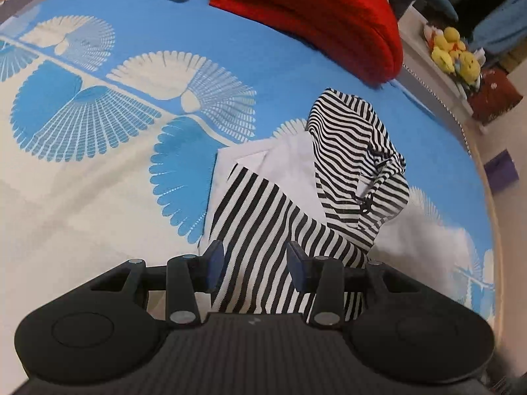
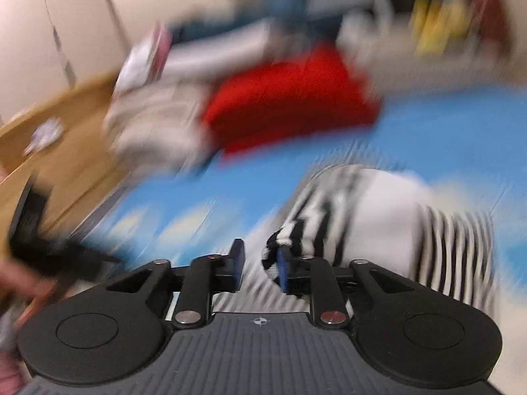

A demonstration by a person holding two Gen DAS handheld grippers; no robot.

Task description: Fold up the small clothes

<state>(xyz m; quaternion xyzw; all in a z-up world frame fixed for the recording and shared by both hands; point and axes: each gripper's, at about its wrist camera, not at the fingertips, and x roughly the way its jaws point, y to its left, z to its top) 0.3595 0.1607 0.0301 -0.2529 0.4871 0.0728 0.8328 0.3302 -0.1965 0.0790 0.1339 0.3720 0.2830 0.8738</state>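
Garment status first: your striped top (image 1: 290, 197) lies on the blue-and-cream bedspread (image 1: 98, 171), partly folded, with a white inner panel showing near its middle and the striped upper part doubled over and rumpled toward the red cushion (image 1: 316, 16). Working left to right, your left gripper (image 1: 255, 265) sits low over the near striped edge with its jaws apart; cloth shows in the gap between the blue pads (image 1: 215, 256), but neither pad is visibly pressing on it, so treat this side as not yet gripping. Your right gripper (image 2: 258, 263) is seen through heavy motion blur. Its jaws stand apart, and a bunched striped fold (image 2: 286, 240) lies against the right-hand pad; whether that fold is caught on the pad or merely resting against it, you cannot tell from this view. A second blurred dark object at the left edge of the right wrist view is not identifiable. Judgement on step: you are mid-fold, between one tuck and the next, with the top section bunched instead of flat. The next move likely calls for closing the left jaws on the near edge to anchor it, then using the right side to draw the rumpled portion flat and square before folding over. Expect the thin knit to drag and crease if you pull one-sided.
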